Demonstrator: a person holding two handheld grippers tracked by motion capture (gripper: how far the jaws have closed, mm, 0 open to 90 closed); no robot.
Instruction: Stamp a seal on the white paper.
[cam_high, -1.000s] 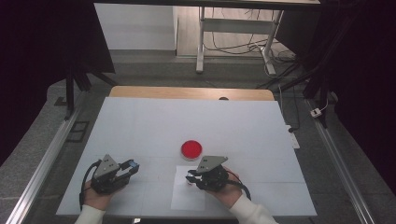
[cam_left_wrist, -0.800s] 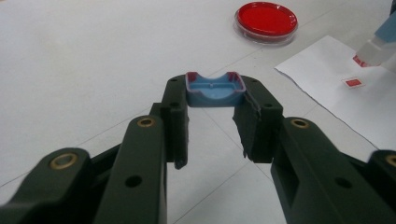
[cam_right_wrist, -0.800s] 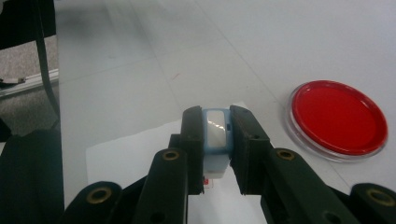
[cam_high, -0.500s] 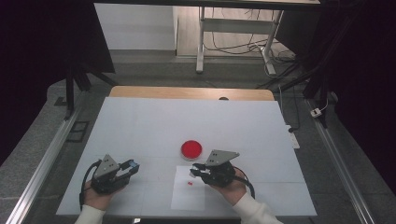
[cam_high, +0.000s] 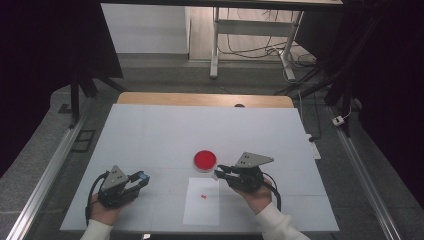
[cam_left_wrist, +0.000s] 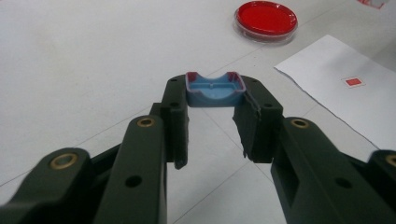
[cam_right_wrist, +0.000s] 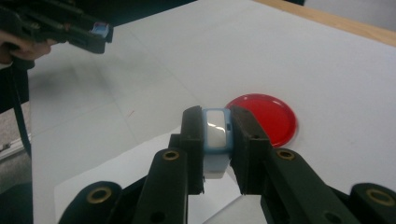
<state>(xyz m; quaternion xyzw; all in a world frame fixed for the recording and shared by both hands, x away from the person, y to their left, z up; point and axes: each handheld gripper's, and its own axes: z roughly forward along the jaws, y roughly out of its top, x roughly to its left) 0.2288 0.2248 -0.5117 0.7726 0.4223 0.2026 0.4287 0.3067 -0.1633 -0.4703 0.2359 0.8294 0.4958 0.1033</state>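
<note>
My left gripper (cam_left_wrist: 215, 95) is shut on a small blue tray-shaped piece (cam_left_wrist: 215, 88) with a reddish rim, held just above the table. In the high view the left gripper (cam_high: 141, 177) sits at the near left. My right gripper (cam_right_wrist: 217, 122) is shut on a small light-blue case (cam_right_wrist: 217, 137) with a white face. It hovers just right of a round red dish (cam_high: 205, 160), at the far edge of a white sheet of paper (cam_high: 202, 212). The right gripper (cam_high: 220, 173) points left. A tiny red square (cam_high: 203, 195) marks the sheet.
The white table top (cam_high: 200, 130) has a wooden strip (cam_high: 205, 99) along its far edge. Metal rails (cam_high: 45, 175) run down both sides. A table frame and cables (cam_high: 250, 45) stand on the floor beyond.
My right gripper has moved right and slightly away from the person with the light-blue case, uncovering the red square on the sheet. The left gripper has stayed put.
</note>
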